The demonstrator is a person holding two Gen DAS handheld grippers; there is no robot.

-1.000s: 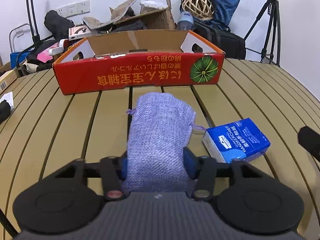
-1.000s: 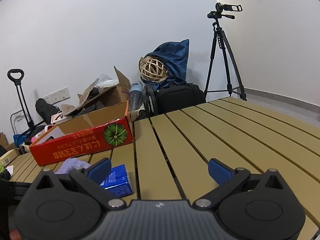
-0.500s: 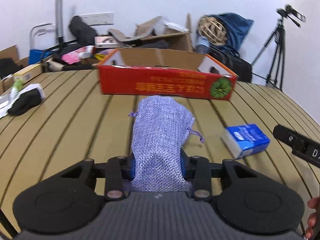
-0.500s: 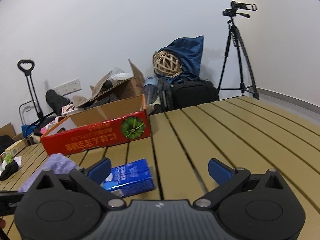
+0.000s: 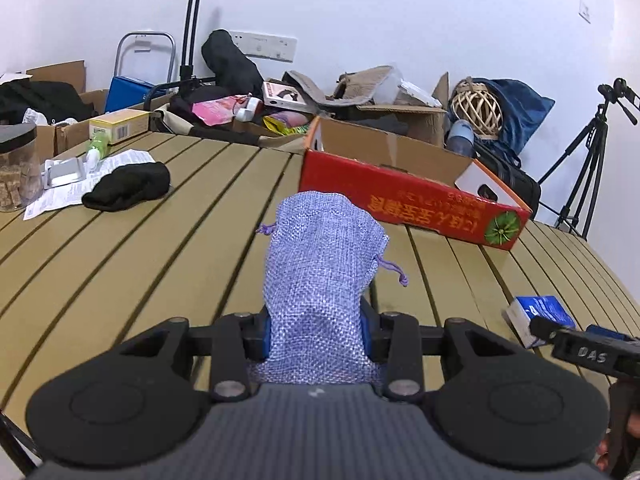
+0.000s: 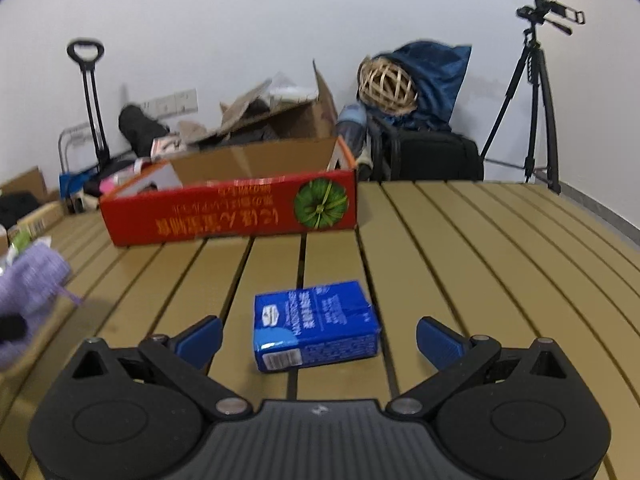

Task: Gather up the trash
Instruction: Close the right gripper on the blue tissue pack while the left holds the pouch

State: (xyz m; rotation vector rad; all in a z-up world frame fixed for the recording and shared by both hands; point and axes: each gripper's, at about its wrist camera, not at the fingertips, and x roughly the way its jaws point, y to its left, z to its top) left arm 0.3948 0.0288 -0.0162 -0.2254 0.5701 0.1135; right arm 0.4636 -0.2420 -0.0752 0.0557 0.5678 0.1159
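Purple pouch (image 5: 324, 280) now lifted, clenched in left tongs (image 5: 316, 332); right tongs (image 6: 318, 336) spread above blue tissue pack (image 6: 314, 330); red box's (image 6: 228, 216) contents hidden

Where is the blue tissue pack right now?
In the right wrist view, the blue tissue pack lies on the slatted table, ahead of the open right gripper, nearer than the red box.

The black bar of the right tool (image 5: 592, 354) carries the pale letters "DAS". The red carton (image 6: 228, 216) shows orange East Asian characters, upside down from here, beside a green pumpkin picture. The blue tissue pack (image 6: 316, 330) has white print and a barcode, too blurred to read.
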